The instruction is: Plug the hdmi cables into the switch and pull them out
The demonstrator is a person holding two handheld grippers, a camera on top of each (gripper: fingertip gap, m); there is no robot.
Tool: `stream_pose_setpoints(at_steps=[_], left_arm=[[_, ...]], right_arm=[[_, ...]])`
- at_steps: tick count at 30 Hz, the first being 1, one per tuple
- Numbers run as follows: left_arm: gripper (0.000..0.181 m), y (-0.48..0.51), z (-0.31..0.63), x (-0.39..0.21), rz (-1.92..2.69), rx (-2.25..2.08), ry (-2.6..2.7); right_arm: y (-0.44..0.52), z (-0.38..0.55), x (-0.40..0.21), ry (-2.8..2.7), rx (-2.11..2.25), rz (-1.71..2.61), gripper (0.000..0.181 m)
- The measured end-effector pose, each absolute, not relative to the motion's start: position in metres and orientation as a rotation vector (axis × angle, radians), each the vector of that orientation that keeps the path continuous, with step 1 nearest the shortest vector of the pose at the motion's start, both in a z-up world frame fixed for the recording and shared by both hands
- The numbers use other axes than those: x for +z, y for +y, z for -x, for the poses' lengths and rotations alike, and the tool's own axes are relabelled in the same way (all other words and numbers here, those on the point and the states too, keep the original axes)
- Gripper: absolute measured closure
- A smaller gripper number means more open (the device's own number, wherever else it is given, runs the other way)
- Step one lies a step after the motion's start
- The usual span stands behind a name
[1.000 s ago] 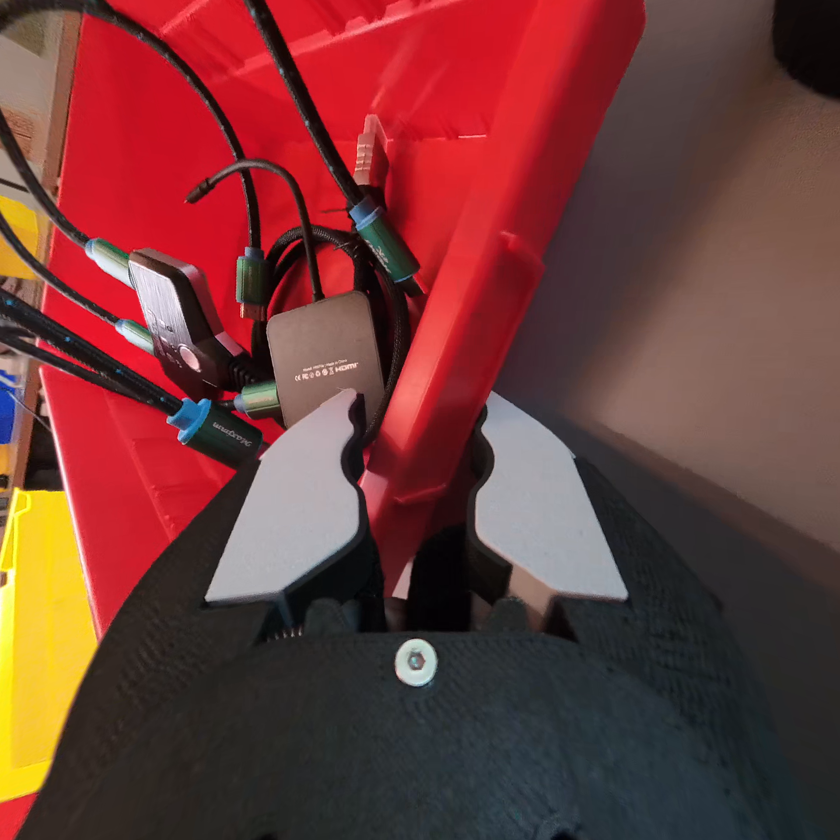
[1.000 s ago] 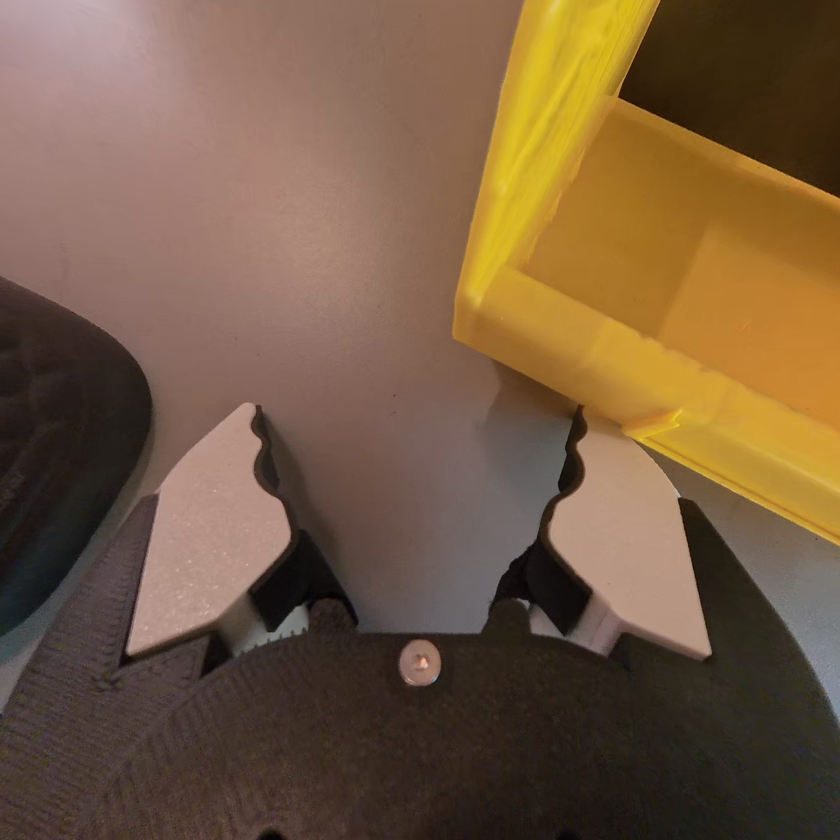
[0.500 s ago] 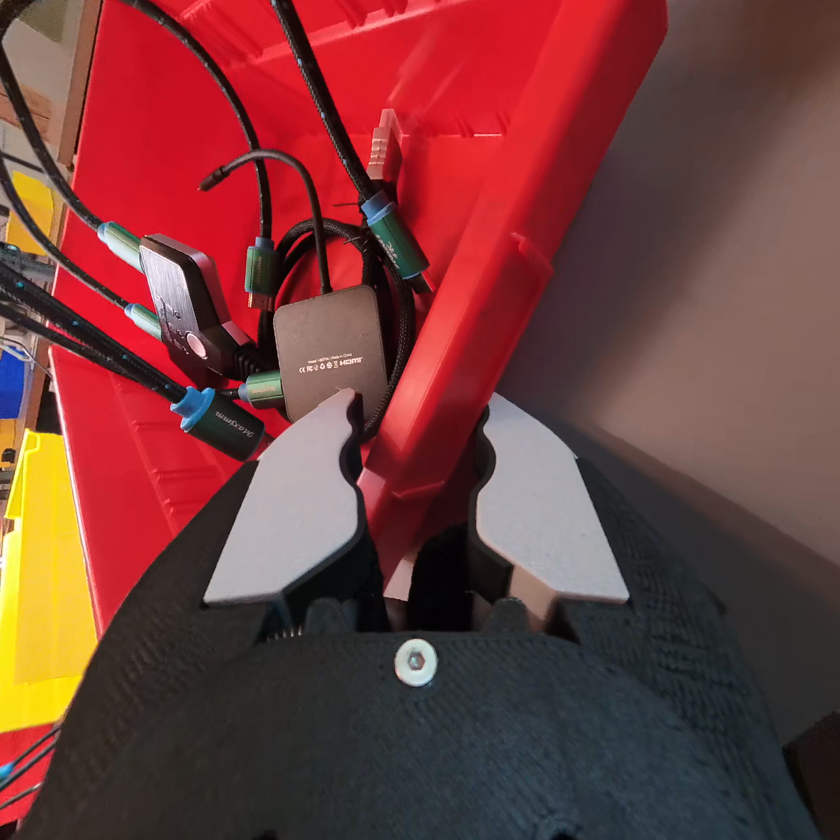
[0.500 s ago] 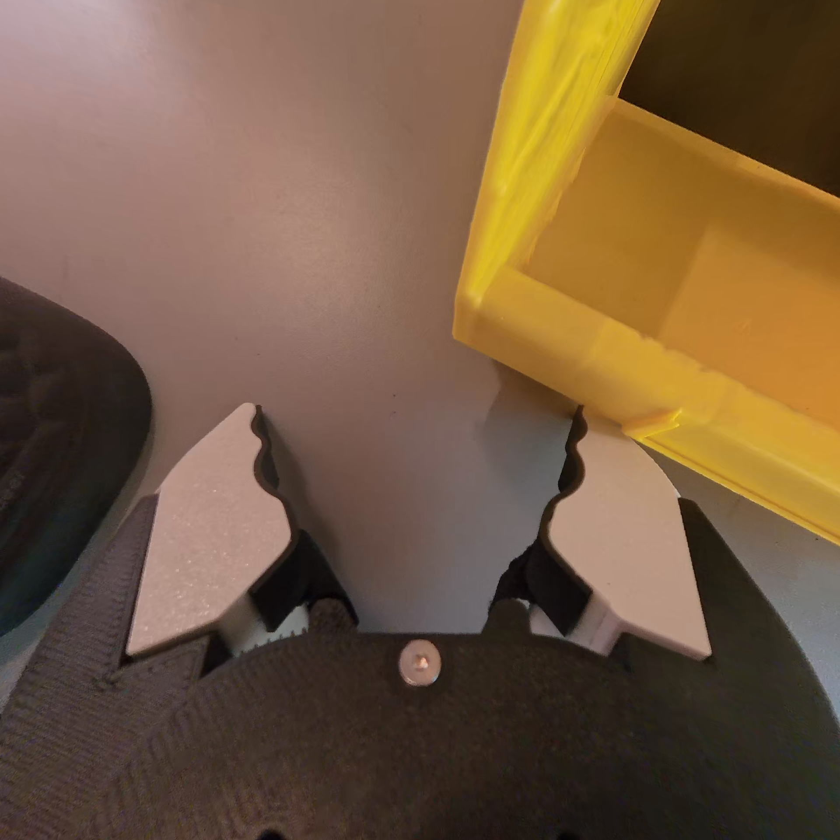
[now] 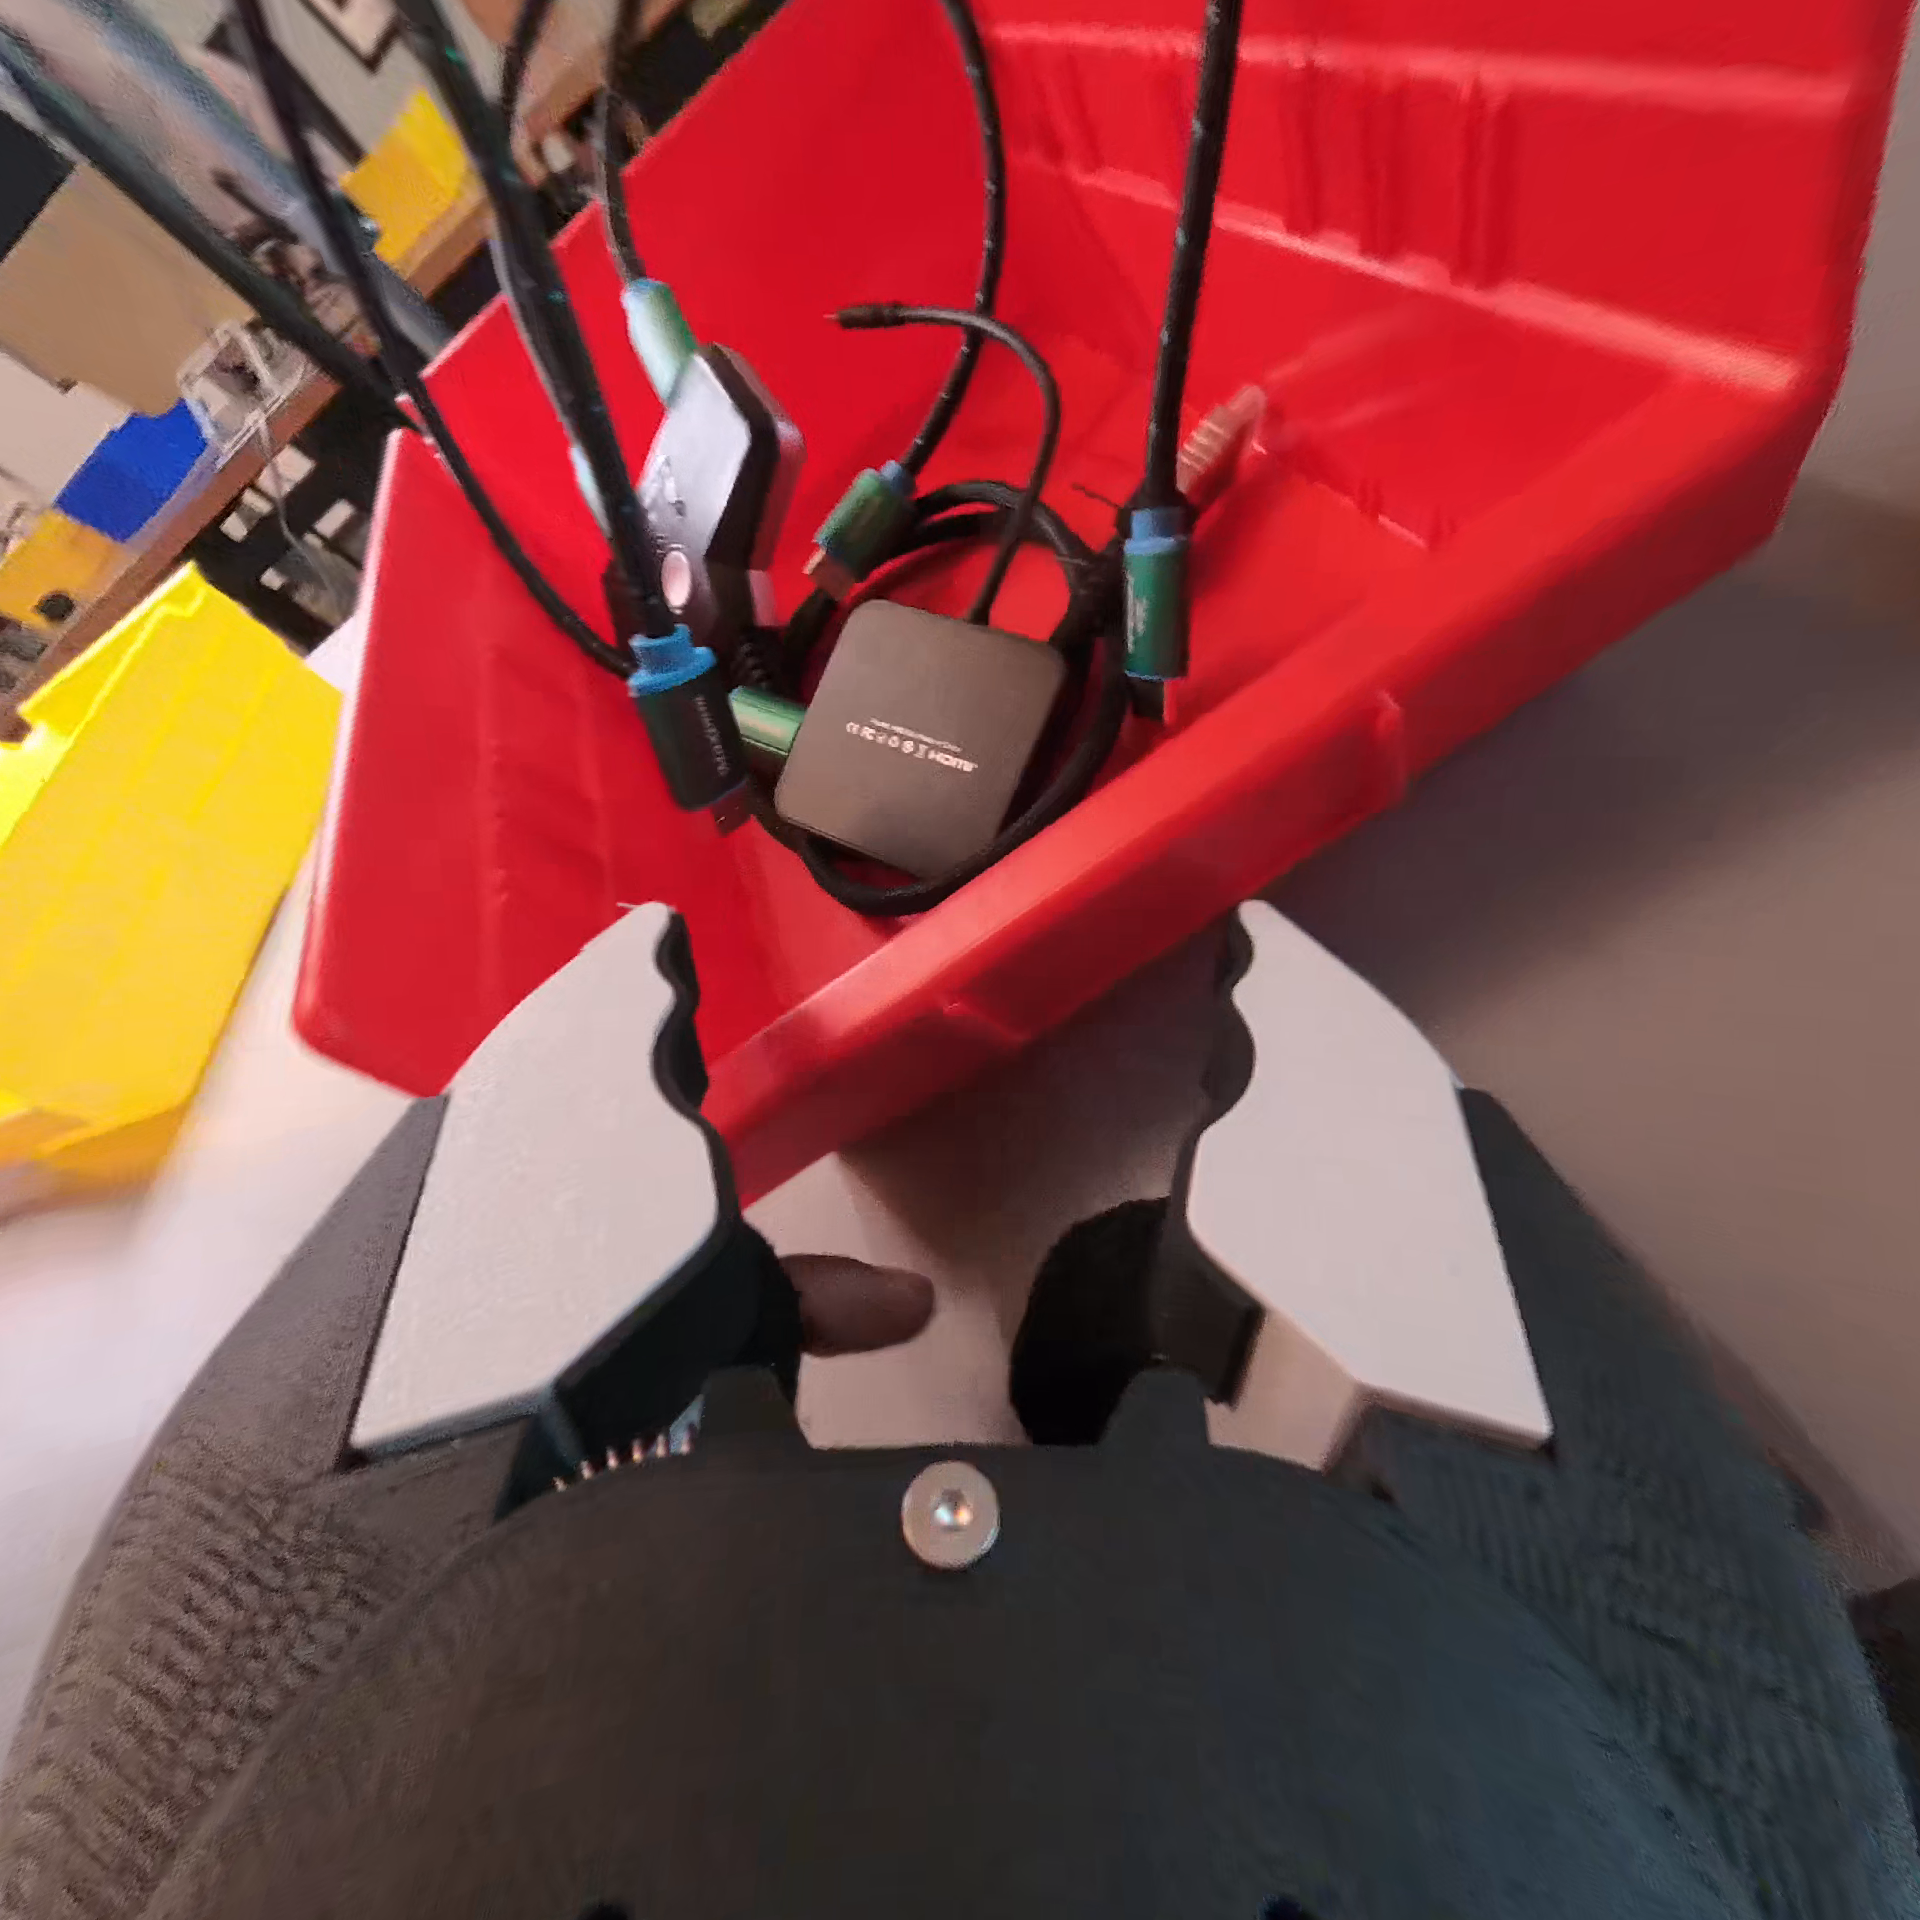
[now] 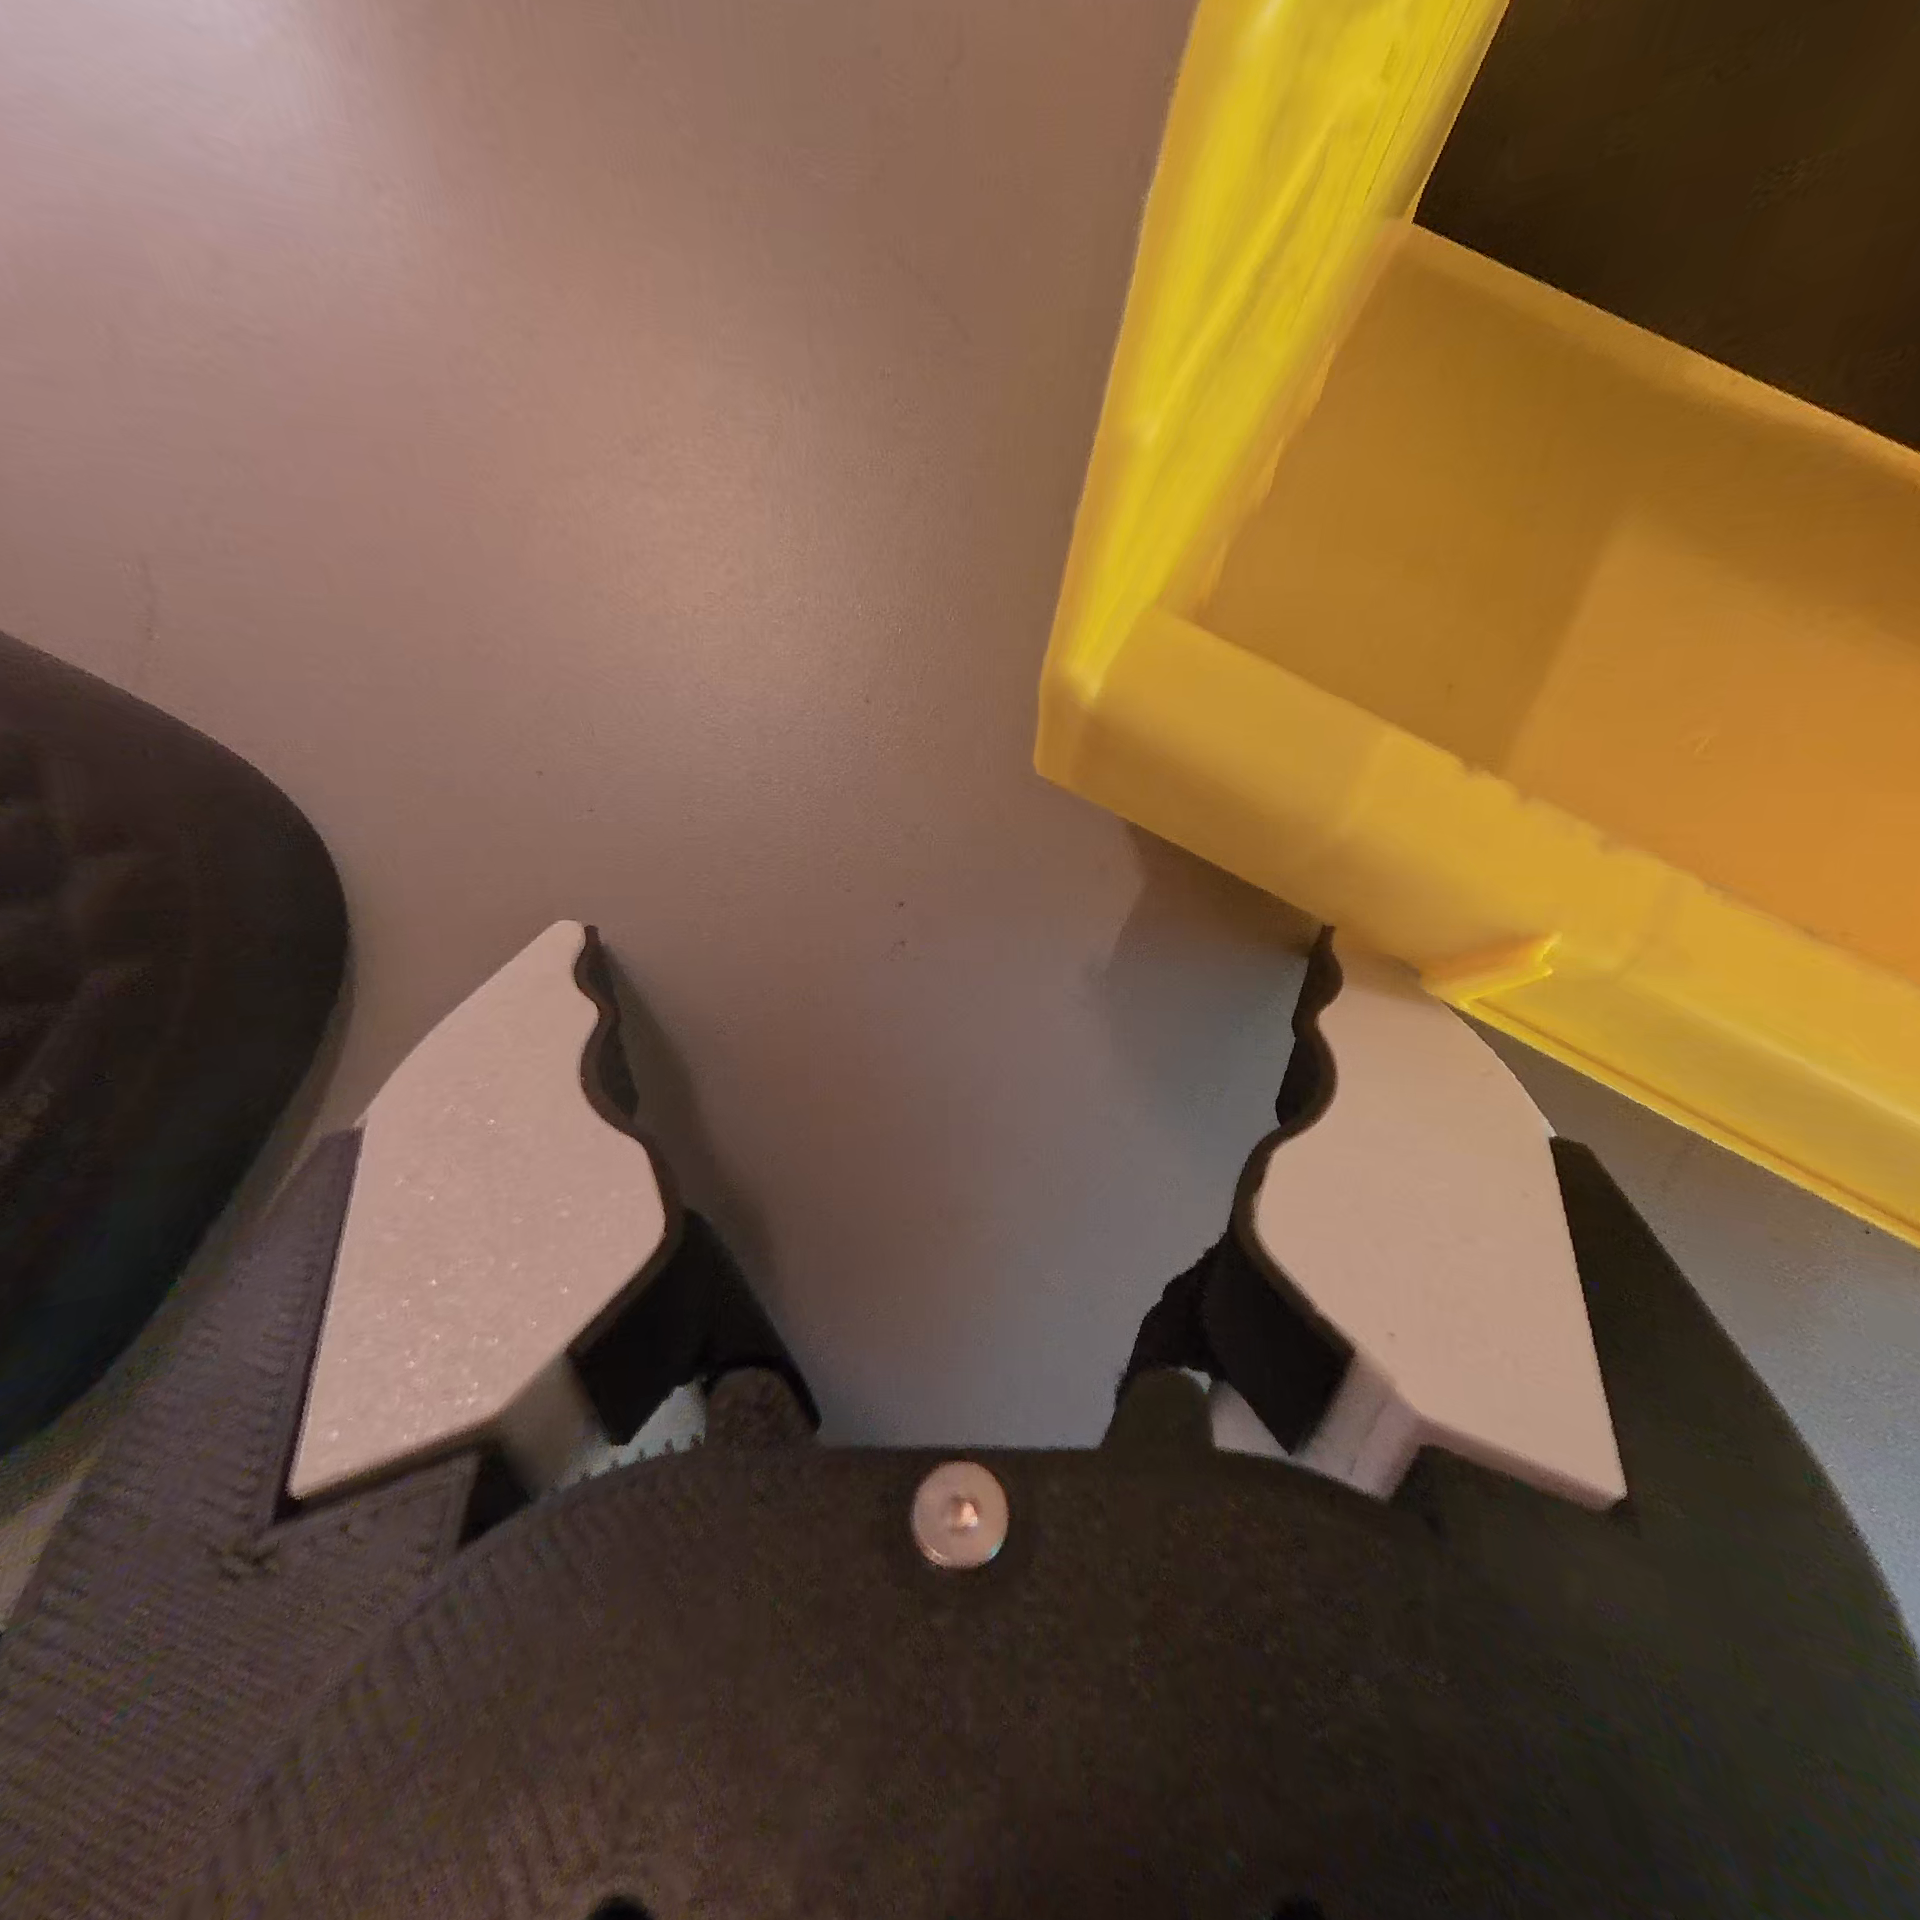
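A red bin [image 5: 1247,821] holds a black square switch [image 5: 925,732], a second black and silver switch [image 5: 707,488] and several braided HDMI cables with green plugs. One green plug [image 5: 764,717] sits at the square switch's left side. A loose plug with a blue collar [image 5: 686,717] lies beside it, and another [image 5: 1153,592] lies to the right. My left gripper [image 5: 956,920] is open and empty, with the bin's near rim between its fingertips. My right gripper [image 6: 956,935] is open and empty over the bare grey table.
A yellow bin [image 5: 135,831] stands left of the red bin, with a blue bin [image 5: 135,468] far behind. In the right wrist view, a yellow bin [image 6: 1558,727] sits close on the right, and a dark rounded object [image 6: 135,1039] lies on the left. A fingertip [image 5: 862,1314] shows under my left gripper.
My left gripper has opened and let go of the red bin's wall. The bin now lies turned and farther from the jaws. The right gripper has not moved.
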State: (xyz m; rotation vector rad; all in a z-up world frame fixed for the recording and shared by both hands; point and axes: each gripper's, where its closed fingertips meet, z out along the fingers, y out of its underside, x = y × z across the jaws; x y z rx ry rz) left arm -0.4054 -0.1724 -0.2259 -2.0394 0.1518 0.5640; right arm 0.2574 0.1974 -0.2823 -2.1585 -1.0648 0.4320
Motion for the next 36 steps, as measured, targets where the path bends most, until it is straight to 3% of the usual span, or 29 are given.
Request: stream_pose_setpoints(at_steps=[6, 13, 17, 22, 26, 28, 31, 32, 34, 35, 36], left_arm=[[0.059, -0.182, 0.367, -0.181, 1.851, 0.239, -0.112], [0.051, -0.180, 0.349, -0.114, 1.295, -0.341, -0.516], [0.082, -0.192, 0.379, -0.122, 0.930, -0.667, -0.880], [0.123, -0.179, 0.364, -0.137, 0.958, -0.673, -0.828], [0.127, -0.155, 0.329, -0.135, 1.301, -0.484, -0.551], [0.108, -0.149, 0.325, -0.151, 1.536, -0.230, -0.454], [0.054, -0.152, 0.330, -0.146, 1.614, 0.088, -0.354], [0.054, -0.157, 0.337, -0.128, 1.488, 0.087, -0.422], [0.059, -0.177, 0.355, -0.092, 1.174, -0.030, -0.582], [0.069, -0.192, 0.365, -0.079, 1.028, -0.061, -0.635], [0.090, -0.209, 0.374, -0.073, 0.915, -0.037, -0.679]], right_arm=[[0.197, -0.257, -0.282, -1.065, 0.432, 2.158, 0.057], [0.197, -0.257, -0.282, -1.065, 0.432, 2.159, 0.057], [0.197, -0.257, -0.282, -1.066, 0.434, 2.158, 0.057], [0.198, -0.256, -0.282, -1.061, 0.430, 2.160, 0.057], [0.198, -0.256, -0.282, -1.063, 0.431, 2.160, 0.056], [0.198, -0.256, -0.282, -1.062, 0.430, 2.161, 0.056], [0.198, -0.256, -0.282, -1.044, 0.422, 2.165, 0.059], [0.200, -0.257, -0.280, -1.016, 0.417, 2.159, 0.071], [0.202, -0.258, -0.272, -0.977, 0.446, 2.122, 0.154], [0.196, -0.252, -0.268, -1.010, 0.521, 2.091, 0.155], [0.191, -0.246, -0.263, -1.020, 0.599, 2.055, 0.152]])
